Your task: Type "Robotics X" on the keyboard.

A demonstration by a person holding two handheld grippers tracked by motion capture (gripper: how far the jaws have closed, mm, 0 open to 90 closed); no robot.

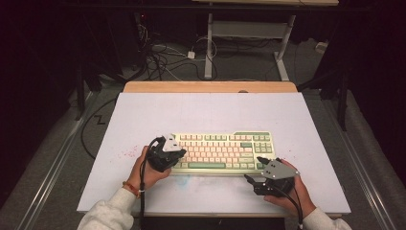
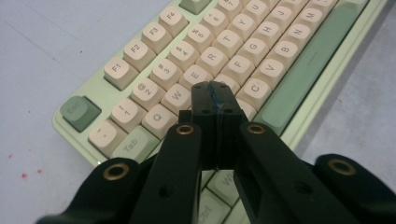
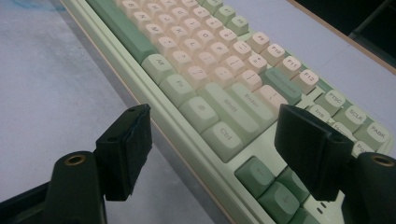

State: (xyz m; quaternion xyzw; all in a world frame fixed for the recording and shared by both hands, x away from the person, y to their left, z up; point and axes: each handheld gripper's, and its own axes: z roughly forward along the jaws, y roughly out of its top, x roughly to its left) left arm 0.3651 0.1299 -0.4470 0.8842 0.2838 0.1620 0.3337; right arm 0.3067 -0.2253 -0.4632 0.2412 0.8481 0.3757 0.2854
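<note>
Under left claw (image 2: 215,100), keyboard (image 2: 261,60)

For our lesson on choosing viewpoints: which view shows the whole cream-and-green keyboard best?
The high view: the cream-and-green keyboard lies complete on the white table. The left gripper view shows its Esc-side corner, the right gripper view its arrow-key end.
</note>
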